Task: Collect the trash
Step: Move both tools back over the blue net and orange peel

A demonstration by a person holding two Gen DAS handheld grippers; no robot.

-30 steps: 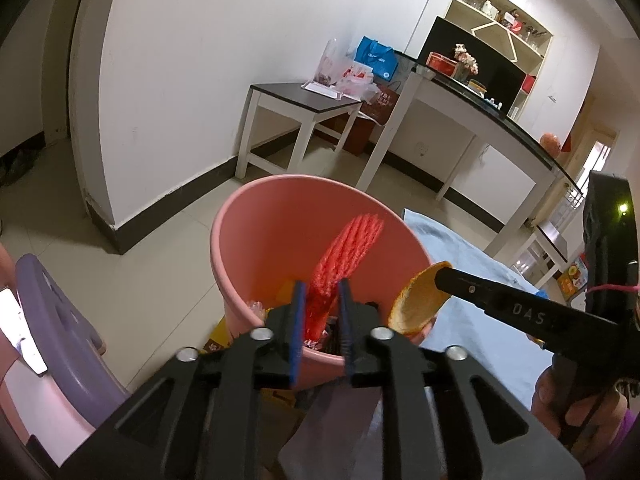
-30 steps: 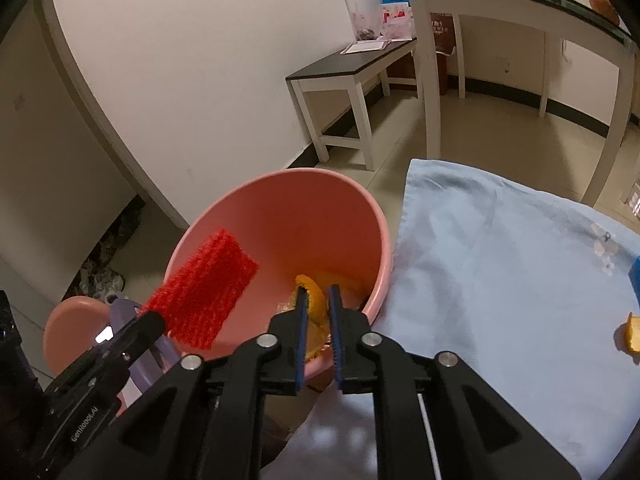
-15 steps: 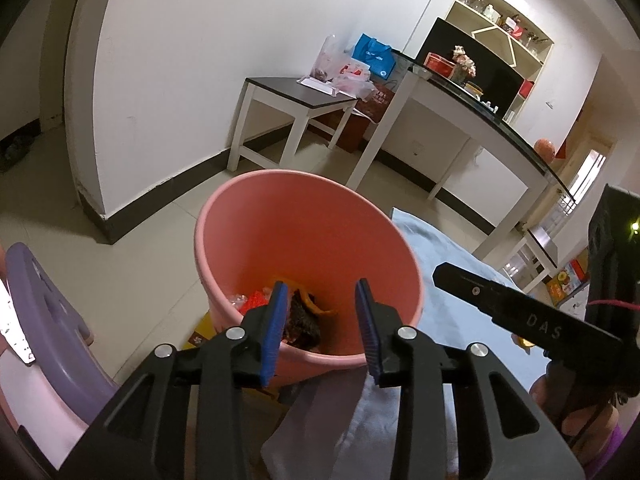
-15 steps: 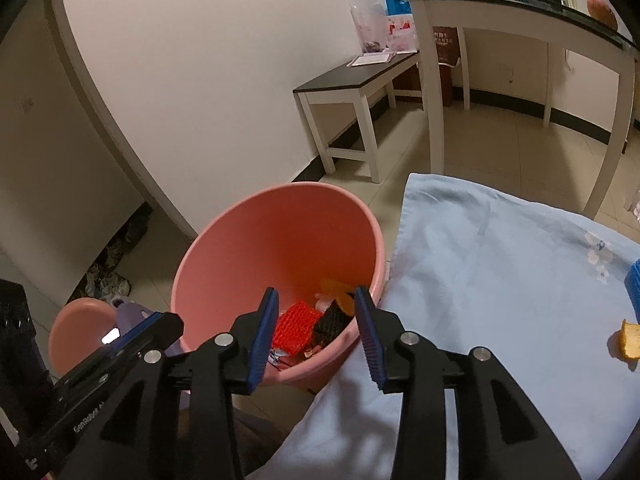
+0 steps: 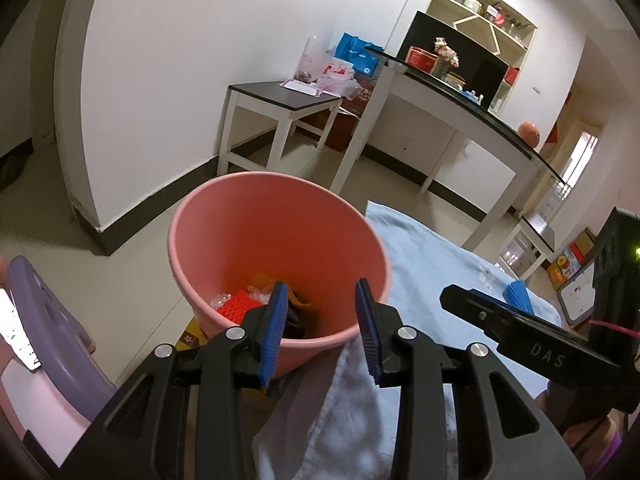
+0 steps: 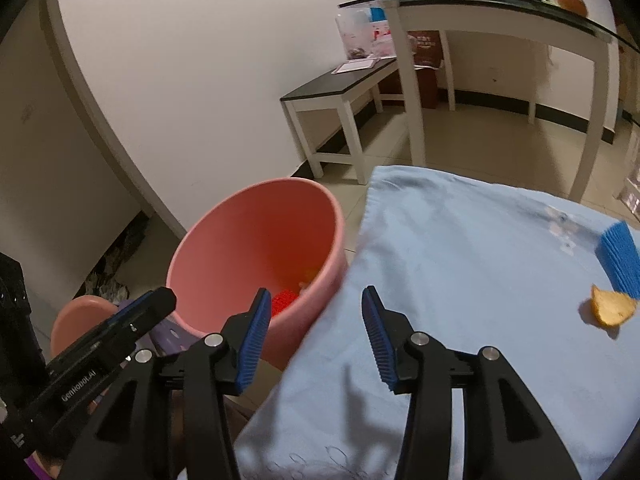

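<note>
A pink bucket [image 5: 224, 232] [image 6: 224, 240] stands on the floor at the left edge of a table under a light blue cloth [image 6: 460, 272]. Inside it lie a red mesh piece [image 5: 236, 305] [image 6: 283, 300], orange peel [image 5: 262, 280] and dark scraps. My left gripper [image 5: 322, 300] is open just over the bucket's near rim, with nothing between its jaws. My right gripper [image 6: 312, 310] hovers over the cloth's left edge beside the bucket; its jaws are opening and empty. On the cloth at the far right lie an orange peel [image 6: 610, 310] and a blue mesh piece [image 6: 618, 258] [image 5: 520, 296].
A purple stool [image 5: 48, 336] and a second pink basin [image 6: 76, 322] sit left of the bucket. A low dark-topped bench [image 5: 280, 98] and a long glass-topped table [image 6: 500, 6] stand by the far wall. A hand [image 5: 576, 428] holds the right gripper's handle.
The red mesh piece left my left gripper and the orange peel left my right one; both now lie in the bucket. Both grippers opened, and the right one drew away rightward over the cloth.
</note>
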